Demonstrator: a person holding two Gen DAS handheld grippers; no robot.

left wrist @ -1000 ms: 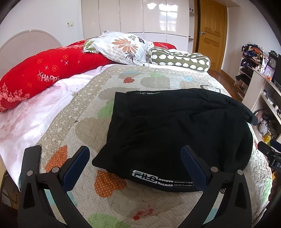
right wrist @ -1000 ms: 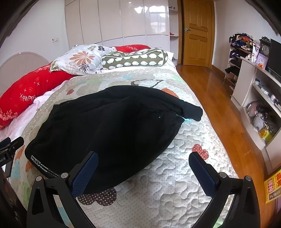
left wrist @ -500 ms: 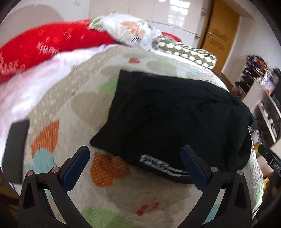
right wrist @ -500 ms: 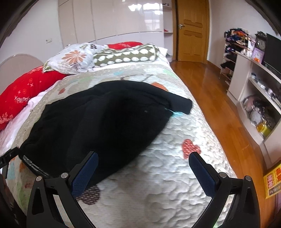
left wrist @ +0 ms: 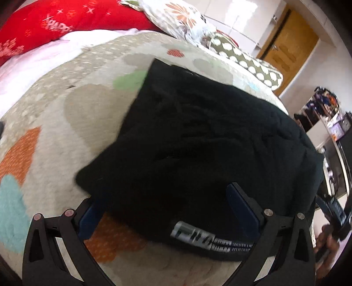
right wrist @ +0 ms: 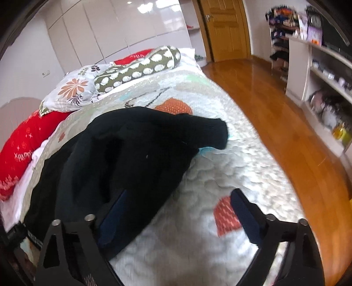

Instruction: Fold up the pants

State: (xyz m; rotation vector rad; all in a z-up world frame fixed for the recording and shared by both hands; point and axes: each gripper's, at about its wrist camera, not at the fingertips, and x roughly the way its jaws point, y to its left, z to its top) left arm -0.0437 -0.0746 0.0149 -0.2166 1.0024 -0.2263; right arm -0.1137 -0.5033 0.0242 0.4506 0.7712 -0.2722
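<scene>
Black folded fleece pants lie on patterned quilted bedspread; left gripper spread, straddling waistband edge, angled down. Right gripper closing, nothing pinched, near pants' edge.

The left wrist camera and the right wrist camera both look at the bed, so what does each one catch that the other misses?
Only the left wrist view shows the white lettered band on the near edge of the black pants, lying between the open fingers of the left gripper.

Only the right wrist view shows the wooden floor, the pants' cuff end, and the right gripper, jaws closing with the pants' edge at one finger, not clamped.

Both show the pants, quilt, red pillow, spotted bolster and door.
</scene>
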